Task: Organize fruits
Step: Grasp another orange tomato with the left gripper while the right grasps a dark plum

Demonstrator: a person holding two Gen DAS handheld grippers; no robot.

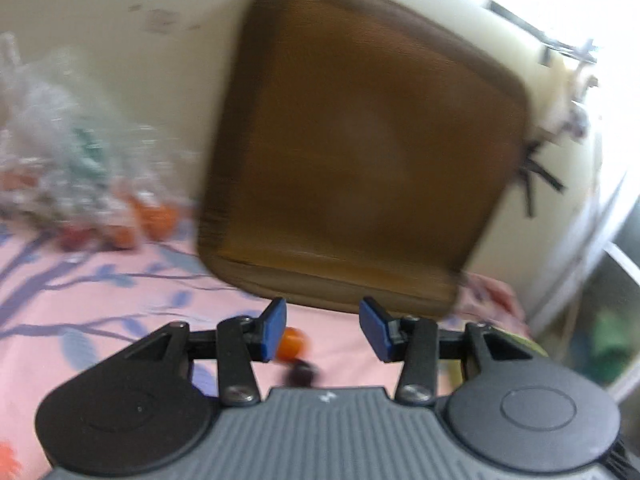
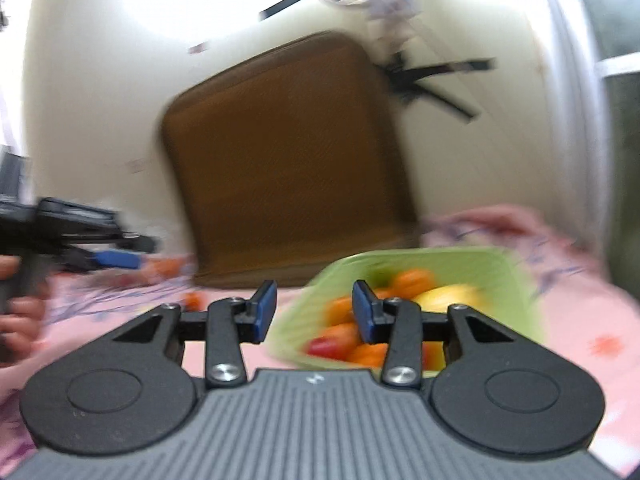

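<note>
From my left wrist camera, the left gripper (image 1: 323,328) has its blue pads spread with nothing between them. An orange fruit (image 1: 294,343) lies on the pink floral bedsheet (image 1: 80,300) just beyond the left pad, at about 11 o'clock from the gap, with a small dark object (image 1: 302,374) I cannot identify close beneath it. At 10 o'clock, well apart, a clear plastic bag (image 1: 60,140) holds more orange and red fruit. A brown cushion (image 1: 360,140) leans against the wall at 12 o'clock. Everything is blurred.

From my right wrist camera, the right gripper (image 2: 314,312) is also spread and empty. The green basket (image 2: 516,280) sits at 1 o'clock, just beyond the right pad, loaded with orange, red and yellow fruit. The loose fruit shows at 10 o'clock, small and smeared. The left tool, held in a hand (image 2: 18,312), hangs at 9 o'clock.

I judge the left gripper is nearer the loose fruit, so the pick is its job; the basket then lies to its right.
</note>
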